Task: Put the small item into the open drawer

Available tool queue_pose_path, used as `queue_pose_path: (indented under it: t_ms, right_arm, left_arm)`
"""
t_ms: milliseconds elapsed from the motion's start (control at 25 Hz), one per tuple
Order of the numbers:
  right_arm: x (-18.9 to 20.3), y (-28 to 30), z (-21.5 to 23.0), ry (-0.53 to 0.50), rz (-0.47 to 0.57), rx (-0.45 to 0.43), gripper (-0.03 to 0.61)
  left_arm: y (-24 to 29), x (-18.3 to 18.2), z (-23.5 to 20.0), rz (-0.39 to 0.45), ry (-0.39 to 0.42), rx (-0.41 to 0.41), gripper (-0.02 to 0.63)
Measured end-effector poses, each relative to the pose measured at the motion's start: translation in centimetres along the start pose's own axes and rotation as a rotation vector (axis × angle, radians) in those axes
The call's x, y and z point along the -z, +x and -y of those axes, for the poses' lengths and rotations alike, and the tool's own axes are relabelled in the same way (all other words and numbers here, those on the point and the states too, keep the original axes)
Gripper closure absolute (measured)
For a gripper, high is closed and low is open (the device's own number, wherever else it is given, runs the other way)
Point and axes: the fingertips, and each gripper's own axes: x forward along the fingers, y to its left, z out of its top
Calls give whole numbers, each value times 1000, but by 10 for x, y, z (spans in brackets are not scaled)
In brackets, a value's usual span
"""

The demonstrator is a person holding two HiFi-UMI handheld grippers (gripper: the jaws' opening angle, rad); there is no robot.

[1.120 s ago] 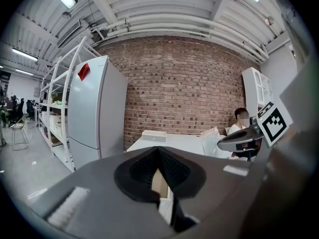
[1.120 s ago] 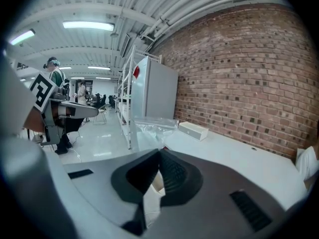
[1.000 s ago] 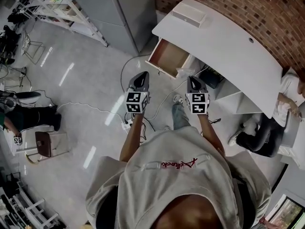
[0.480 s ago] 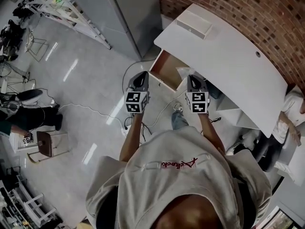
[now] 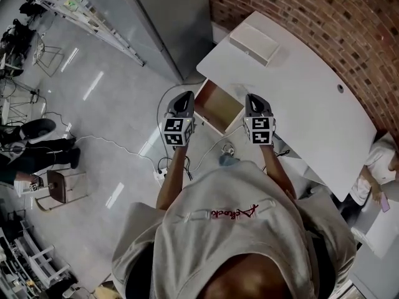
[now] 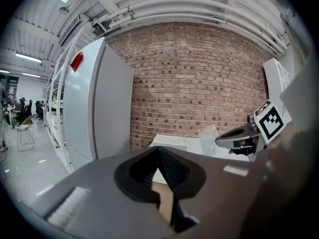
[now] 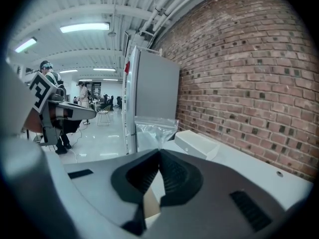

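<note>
Right gripper [image 7: 159, 152] has the clear plastic bag [image 7: 154, 131] pinched at its tips, the open drawer [image 5: 219, 106] sits just below-left of it, and left gripper [image 5: 184, 99] is closed on nothing.

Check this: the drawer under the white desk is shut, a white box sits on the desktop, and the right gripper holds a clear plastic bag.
Wrong on one count: the drawer is pulled open, not shut, as the head view shows. The rest stands: the white box sits on the white desk, and the right gripper holds the clear plastic bag.
</note>
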Motion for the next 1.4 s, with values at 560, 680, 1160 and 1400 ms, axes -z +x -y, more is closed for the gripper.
queue_pose_path:
  t_ms: [560,680,1160,1400]
  right_arm:
    - [-19,75,40,-6,5,-116,566]
    - [-8,87,28,1,-5,-144,566]
    - [16,103,-16,23,-55,-201,566]
    - [26,113,-39,45,-80,-185,566]
  left_arm:
    - [70,-7,-7,-40,-23,-67,604]
    - [68,8,-16,-62,-26,-81,604]
    - [51,52,-33,-143,-75,-75,604]
    - [57,68,-51,-169,-77,-6,604]
